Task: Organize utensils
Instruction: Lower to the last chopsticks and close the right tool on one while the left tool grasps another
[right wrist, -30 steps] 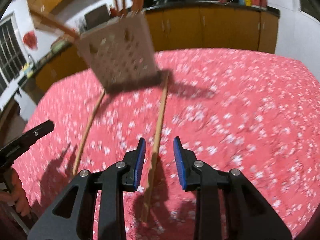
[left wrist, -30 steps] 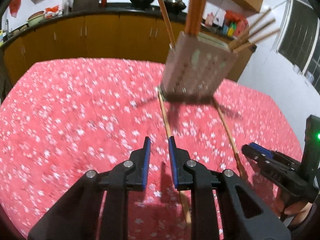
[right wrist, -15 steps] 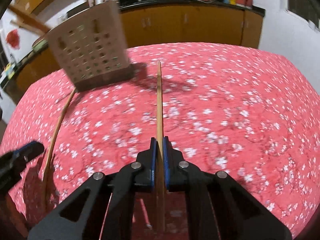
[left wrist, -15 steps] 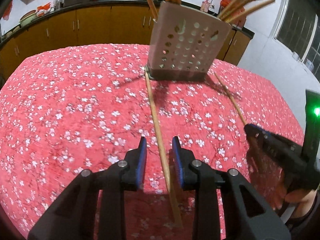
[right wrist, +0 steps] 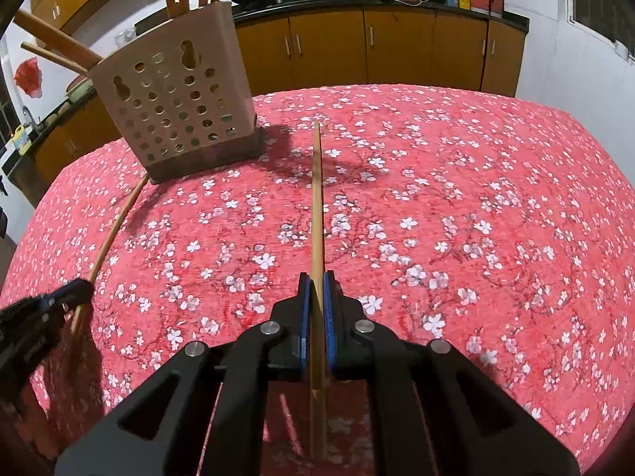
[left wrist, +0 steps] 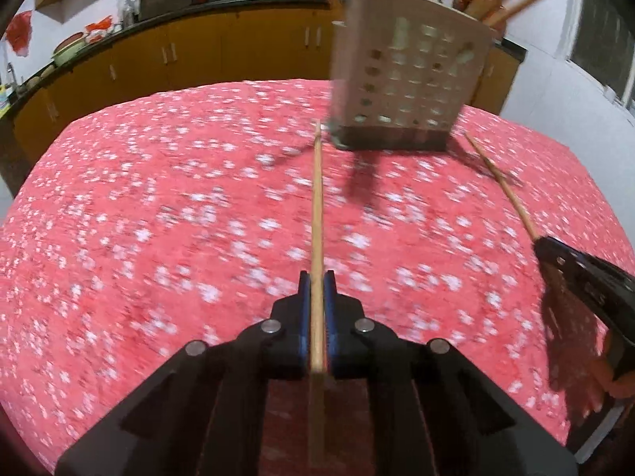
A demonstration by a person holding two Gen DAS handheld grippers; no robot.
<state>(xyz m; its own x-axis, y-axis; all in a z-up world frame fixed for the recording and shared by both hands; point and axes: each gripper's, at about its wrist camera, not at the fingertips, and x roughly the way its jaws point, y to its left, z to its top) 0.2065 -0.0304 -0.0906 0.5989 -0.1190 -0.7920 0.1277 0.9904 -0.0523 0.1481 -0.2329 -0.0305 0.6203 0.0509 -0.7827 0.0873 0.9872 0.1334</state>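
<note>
Two wooden chopsticks lie on the red flowered cloth in front of a beige perforated utensil holder (left wrist: 405,79) (right wrist: 178,107) that has several wooden utensils standing in it. My left gripper (left wrist: 316,281) is shut on the near part of the left chopstick (left wrist: 317,206), whose far tip reaches the holder's base. My right gripper (right wrist: 316,281) is shut on the right chopstick (right wrist: 316,198), which points past the holder's right side. Each view shows the other gripper (left wrist: 555,246) (right wrist: 75,289) with its chopstick (left wrist: 500,182) (right wrist: 115,230) at the frame edge.
The table (right wrist: 476,198) is covered by the red cloth with white blossoms. Behind it runs a counter with orange cabinets (right wrist: 397,47), woks and boxes on top. A window is at the far right (left wrist: 603,39).
My left gripper has sunk onto the left chopstick and closed on it. My right gripper closed on the right chopstick half a second ago and keeps hold.
</note>
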